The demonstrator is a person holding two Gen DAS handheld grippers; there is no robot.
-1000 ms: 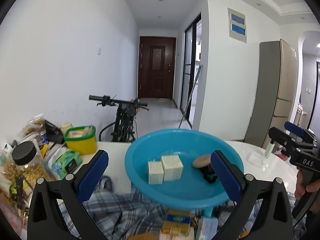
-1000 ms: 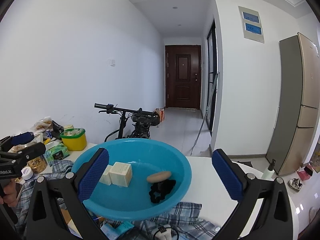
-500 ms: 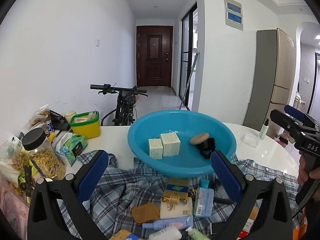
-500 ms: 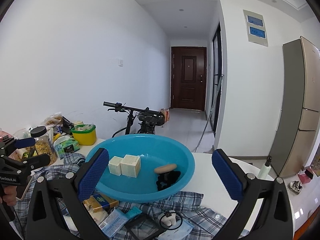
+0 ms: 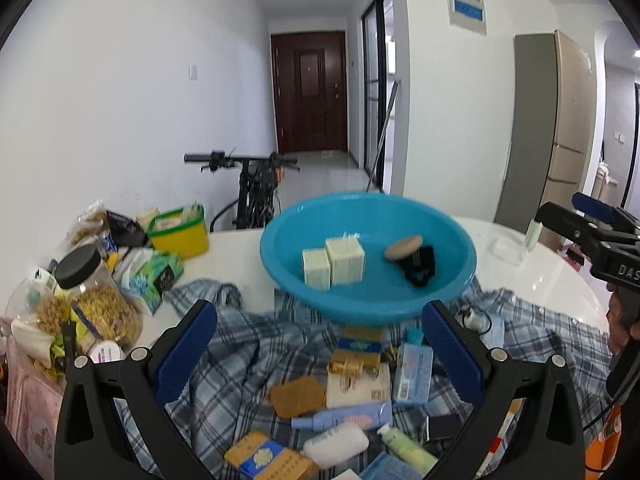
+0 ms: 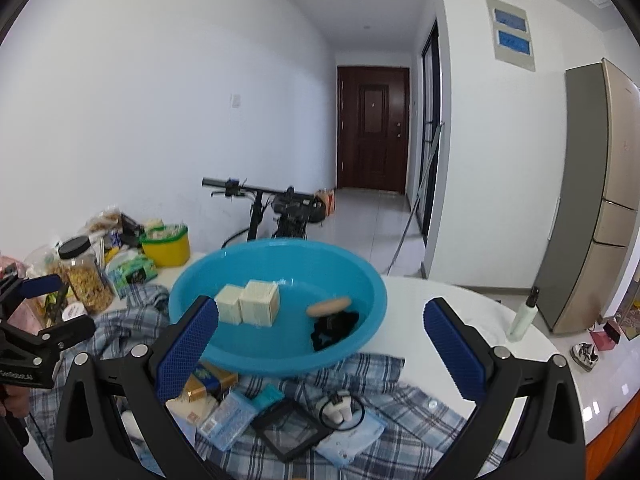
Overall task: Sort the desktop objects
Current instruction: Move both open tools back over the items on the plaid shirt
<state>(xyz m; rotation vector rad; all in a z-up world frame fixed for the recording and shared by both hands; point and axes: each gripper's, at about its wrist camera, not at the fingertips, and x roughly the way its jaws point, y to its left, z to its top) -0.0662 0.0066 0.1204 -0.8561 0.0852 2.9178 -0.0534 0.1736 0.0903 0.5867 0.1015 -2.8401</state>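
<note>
— blue basin (image 5: 368, 304) sits mid-table on the plaid shirt (image 5: 240, 360), two pale boxes (image 5: 334, 266) inside. where are your grippers?
— your left gripper (image 5: 320, 352) and right gripper (image 6: 320, 344) hover level over the clutter, jaws spread, empty.

Ahead of the black left gripper (image 5: 320, 344) with its blue pads (image 5: 188, 344) sits a bright blue basin (image 5: 360, 300) holding two cream boxes (image 5: 334, 266), a tan oval (image 5: 402, 246) and a black scrunchie (image 5: 420, 266). Beneath the fingers spreads a blue-grey and white plaid shirt (image 5: 240, 364). Further left stands a yellow tub with a green rim (image 5: 180, 236).
</note>
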